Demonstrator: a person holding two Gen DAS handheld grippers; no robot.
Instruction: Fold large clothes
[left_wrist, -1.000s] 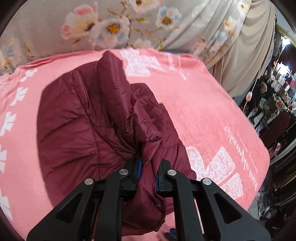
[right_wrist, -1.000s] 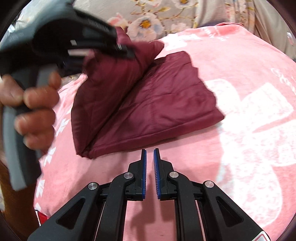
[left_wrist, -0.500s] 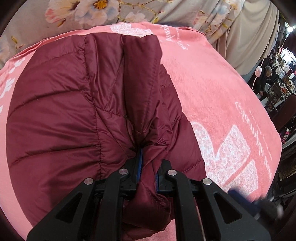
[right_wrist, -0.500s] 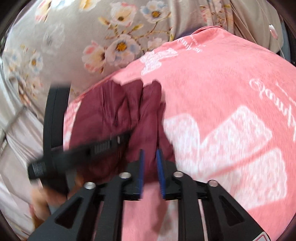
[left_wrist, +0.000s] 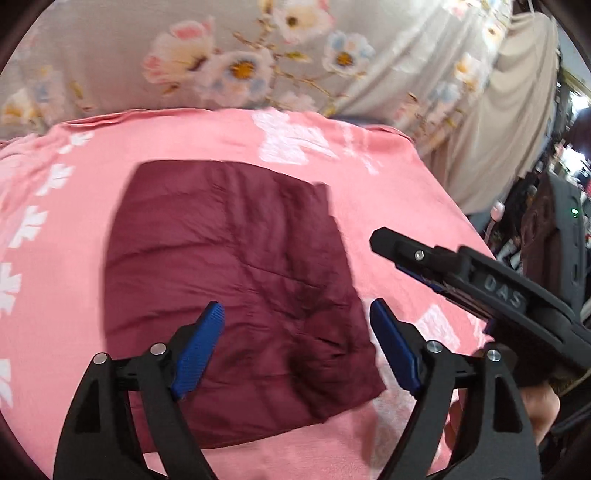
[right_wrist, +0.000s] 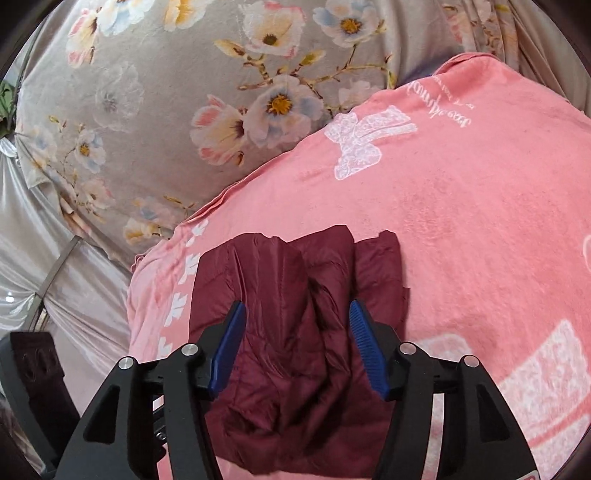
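A maroon quilted jacket (left_wrist: 229, 266) lies folded into a rough rectangle on the pink blanket (left_wrist: 388, 192). My left gripper (left_wrist: 295, 306) hovers over its near edge. Its jaws are opening wide, and the blue pads do not touch the fabric. In the right wrist view the jacket (right_wrist: 280, 277) shows puffy folds in its top layer. My right gripper (right_wrist: 297, 305) hangs above it, jaws opening, with cloth below the gap but nothing pinched. The right gripper's black body (left_wrist: 480, 284) also enters the left wrist view from the right, held by a hand (left_wrist: 539, 410).
A grey floral sheet (left_wrist: 240, 66) hangs behind the blanket, with a beige curtain (left_wrist: 509, 110) to its right. The blanket's right edge drops off to a cluttered room (left_wrist: 569, 221). Silver fabric (right_wrist: 74, 288) hangs at the left in the right wrist view.
My left gripper has let go of the bunched jacket and drawn back, and the jacket now lies flat and folded. My right gripper has swung over the jacket and its shut jaws have spread.
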